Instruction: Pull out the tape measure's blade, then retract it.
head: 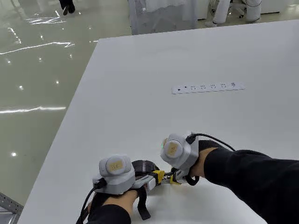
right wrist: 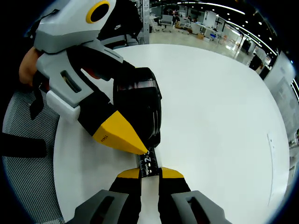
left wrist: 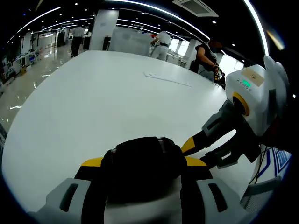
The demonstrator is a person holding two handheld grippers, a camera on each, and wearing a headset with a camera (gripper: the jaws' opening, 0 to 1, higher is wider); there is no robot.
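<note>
White table (head: 140,93) takes most of the head view, with a power strip (head: 208,87) lying well apart from the work and a shiny floor at the side. Near my edge of the table the left gripper (head: 156,176) is closed around the black case of the tape measure (head: 145,167). In the left gripper view the case sits between both yellow-tipped jaws, which press it from two sides. The right gripper (right wrist: 149,173) is closed almost fully and pinches the end of the blade (right wrist: 147,161). Only a short piece of blade with printed numbers is out of the case. The two grippers are just beside each other, so I judge the pulling is only at its beginning.

To do this step well, I would hold the left gripper steady and move the right one away in a straight line along the blade, not sideways, so the blade does not twist or bend. The pinch is narrow and I think it can slip, so a slow, even pull is better. A black strap (head: 142,205) lies by the case, and I should not catch it.
</note>
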